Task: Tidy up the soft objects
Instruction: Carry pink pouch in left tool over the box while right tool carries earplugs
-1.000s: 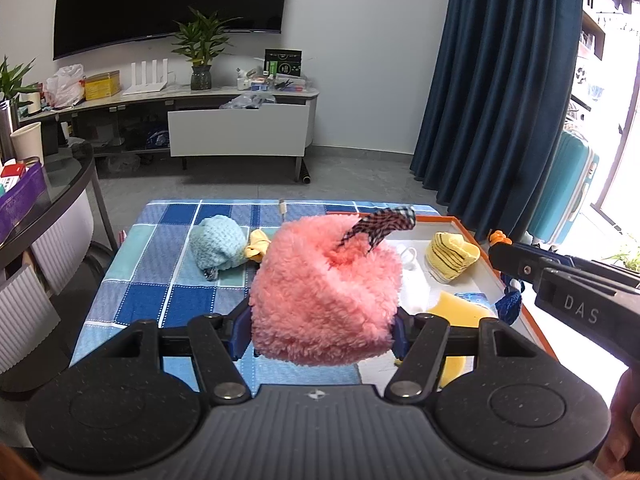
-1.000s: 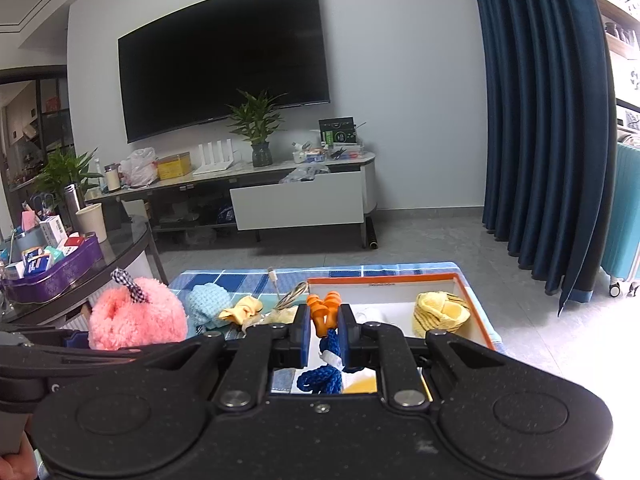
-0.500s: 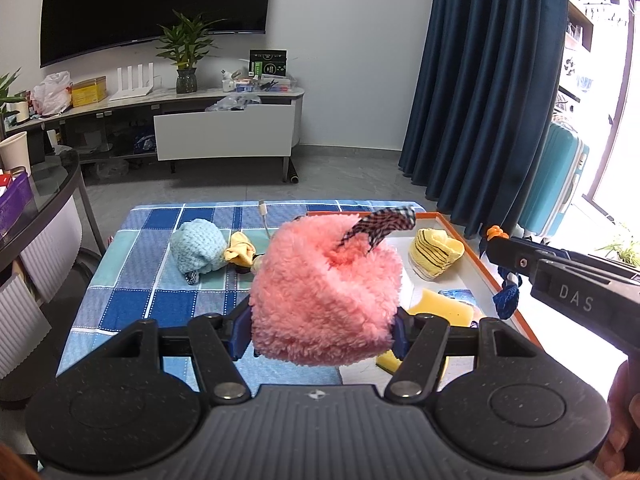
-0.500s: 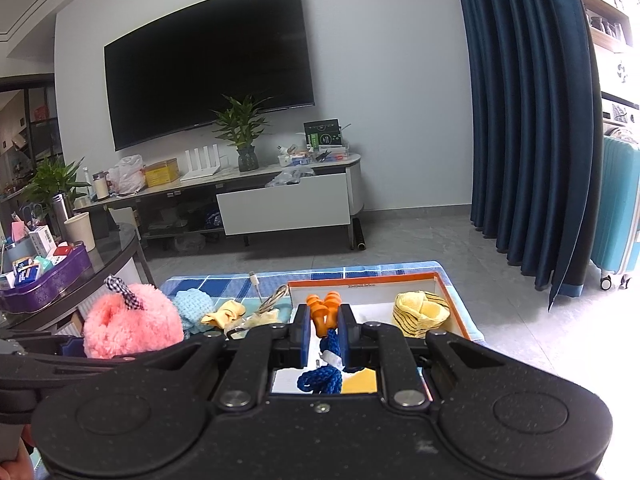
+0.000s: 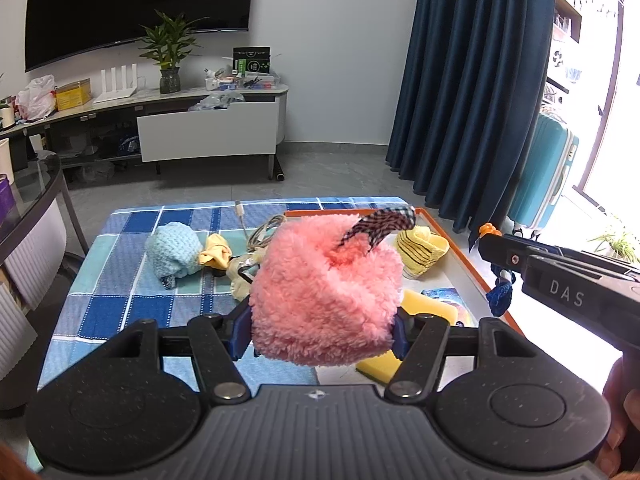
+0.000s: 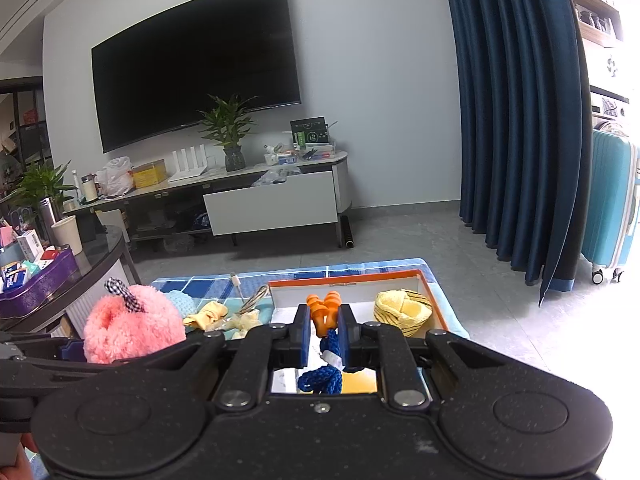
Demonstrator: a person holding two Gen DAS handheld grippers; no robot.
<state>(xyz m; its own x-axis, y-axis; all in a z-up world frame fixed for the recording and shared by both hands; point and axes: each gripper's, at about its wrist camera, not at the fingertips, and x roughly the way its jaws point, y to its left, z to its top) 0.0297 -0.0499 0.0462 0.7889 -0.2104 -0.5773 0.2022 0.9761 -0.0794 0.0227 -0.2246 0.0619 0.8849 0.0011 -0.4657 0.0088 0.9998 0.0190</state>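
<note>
My left gripper (image 5: 322, 330) is shut on a fluffy pink pouch (image 5: 324, 292) with a checked ribbon, held above the table near the left edge of the orange-rimmed tray (image 5: 456, 240). The pouch also shows in the right wrist view (image 6: 132, 328). My right gripper (image 6: 324, 328) is shut on orange earplugs (image 6: 324, 312) with a blue cord (image 6: 322, 378), held above the tray (image 6: 348, 278). In the left wrist view this gripper (image 5: 486, 236) is at the right, with the cord (image 5: 500, 294) hanging.
The tray holds a yellow striped sock (image 5: 420, 250), a yellow sponge (image 5: 428, 304) and a blue packet (image 5: 442, 292). On the blue checked cloth (image 5: 120, 288) lie a light blue knit piece (image 5: 174, 250), a yellow cloth (image 5: 216, 254) and a cable (image 5: 262, 232). A glass side table (image 6: 100, 248) stands left.
Both grippers have risen and drawn back a little with their loads; the table looks farther below. Both grips are unchanged.
</note>
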